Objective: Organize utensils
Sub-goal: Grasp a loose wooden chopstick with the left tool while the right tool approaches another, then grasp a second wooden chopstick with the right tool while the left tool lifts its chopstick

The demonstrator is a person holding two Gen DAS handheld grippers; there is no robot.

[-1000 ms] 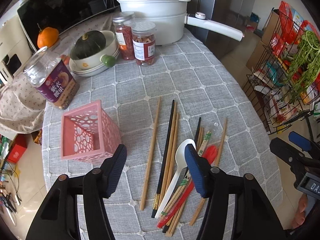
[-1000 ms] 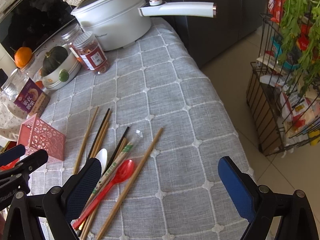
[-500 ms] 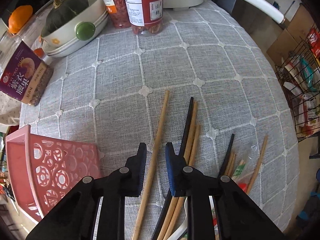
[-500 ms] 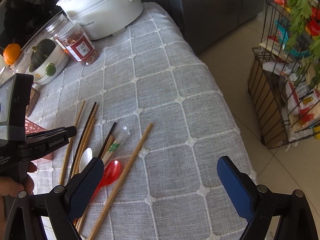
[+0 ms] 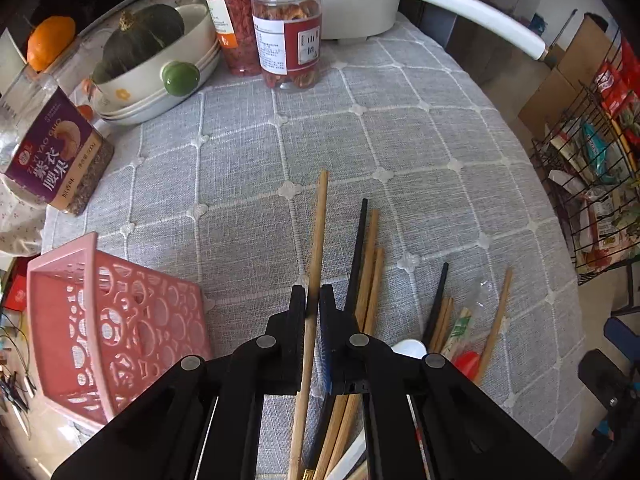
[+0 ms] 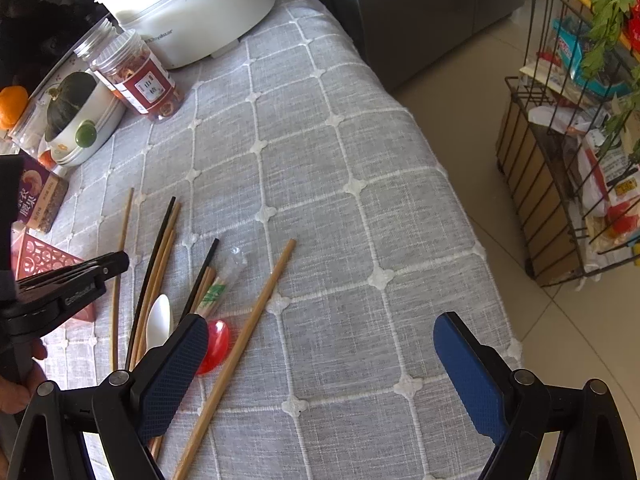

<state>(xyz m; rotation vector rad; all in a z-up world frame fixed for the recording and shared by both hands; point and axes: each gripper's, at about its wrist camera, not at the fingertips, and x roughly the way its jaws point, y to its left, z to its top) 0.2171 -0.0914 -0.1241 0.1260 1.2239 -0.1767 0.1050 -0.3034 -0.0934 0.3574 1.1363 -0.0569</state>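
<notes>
One wooden chopstick (image 5: 318, 240) sits pinched in the left gripper (image 5: 313, 300), jaws nearly shut around its shaft a little back of the middle, the far tip pointing up the grey tablecloth (image 5: 360, 140). It looks light, stiff and smooth, so it probably wants a firm squeeze near the balance point or it may pivot and slide in the pads. Just beside it on the cloth lies the rest of the pile: a black chopstick (image 5: 357, 252), two more wooden ones touching it, a white spoon (image 6: 158, 322), a red spoon (image 6: 214, 344), a wrapped disposable pair (image 6: 218, 280) and a lone wooden stick (image 6: 256, 320) further right.

The right gripper (image 6: 320, 372) hangs wide apart over bare cloth, holding nothing.

Now the containers. The pink basket (image 5: 100, 320) lies tipped on its side just left of the left gripper, mouth towards the camera, and nothing shows inside it; that is likely where the utensils go. At the back, a bowl (image 5: 168, 76) holds a dark green squash, two clear jars (image 5: 286, 32) carry reddish dried goods, a labelled jar (image 5: 52, 152) stands at the left edge, and the white pot (image 6: 192, 12) keeps its contents hidden.
</notes>
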